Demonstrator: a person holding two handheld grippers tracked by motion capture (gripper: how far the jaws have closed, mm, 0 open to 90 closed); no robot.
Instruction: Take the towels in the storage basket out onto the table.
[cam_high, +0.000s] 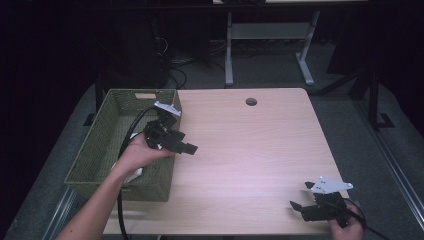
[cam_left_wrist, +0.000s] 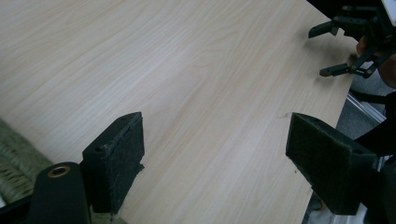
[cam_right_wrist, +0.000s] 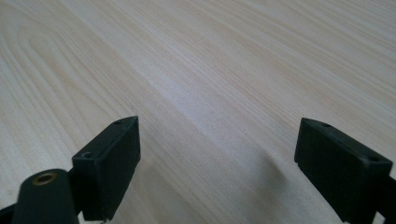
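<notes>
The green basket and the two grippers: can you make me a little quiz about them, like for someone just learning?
1. True or false: the left gripper is holding something.
2. Where does the green basket sit: at the left edge, the middle, or the right edge of the table?
3. Which gripper is nearer the basket?

Key:
1. False. Its jaws stand apart with only bare table between them.
2. The left edge.
3. The left gripper, just past the basket's rim; the right gripper is at the table's near right corner.

Black grippers (cam_high: 186, 148), grey three-cornered plates (cam_high: 331, 185)
</notes>
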